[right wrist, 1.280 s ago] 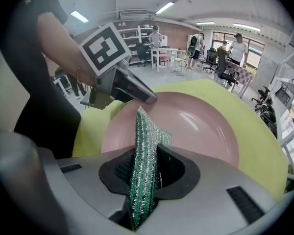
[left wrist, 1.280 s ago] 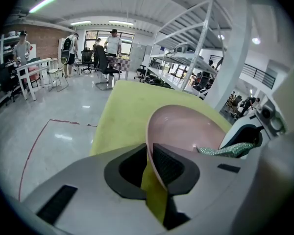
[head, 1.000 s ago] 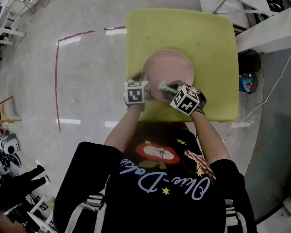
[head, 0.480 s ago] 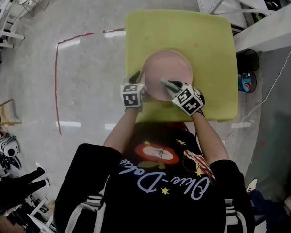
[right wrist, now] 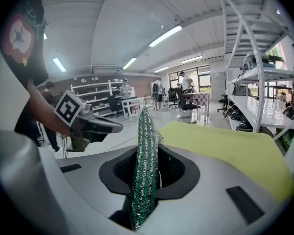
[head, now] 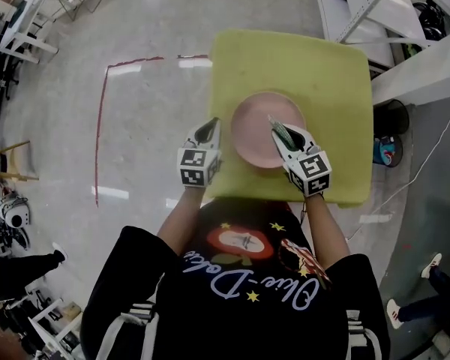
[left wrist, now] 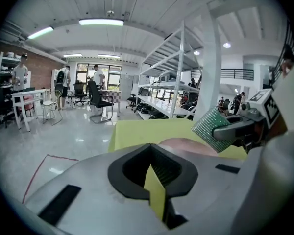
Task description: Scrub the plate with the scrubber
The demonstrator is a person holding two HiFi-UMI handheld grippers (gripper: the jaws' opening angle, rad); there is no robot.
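Observation:
A round pink plate (head: 259, 133) lies on the yellow-green table (head: 330, 81). My right gripper (head: 283, 135) is shut on a green glittery scrubber (head: 277, 128) over the plate's right half. In the right gripper view the scrubber (right wrist: 144, 165) stands on edge between the jaws. My left gripper (head: 210, 124) is shut and holds nothing. It hovers by the table's left edge, a little apart from the plate's left rim. From the left gripper view I see the plate (left wrist: 183, 145) ahead and the scrubber (left wrist: 211, 127) above it.
The table stands on a shiny grey floor with a red tape line (head: 101, 126). White shelving (head: 405, 51) borders the table's right side, and a black bin (head: 390, 115) is below it. Chairs, desks and people stand far off across the room (left wrist: 59, 94).
My left gripper has come away from the plate's left rim and drawn back toward the table's edge. The right gripper has shifted the scrubber rightward over the plate.

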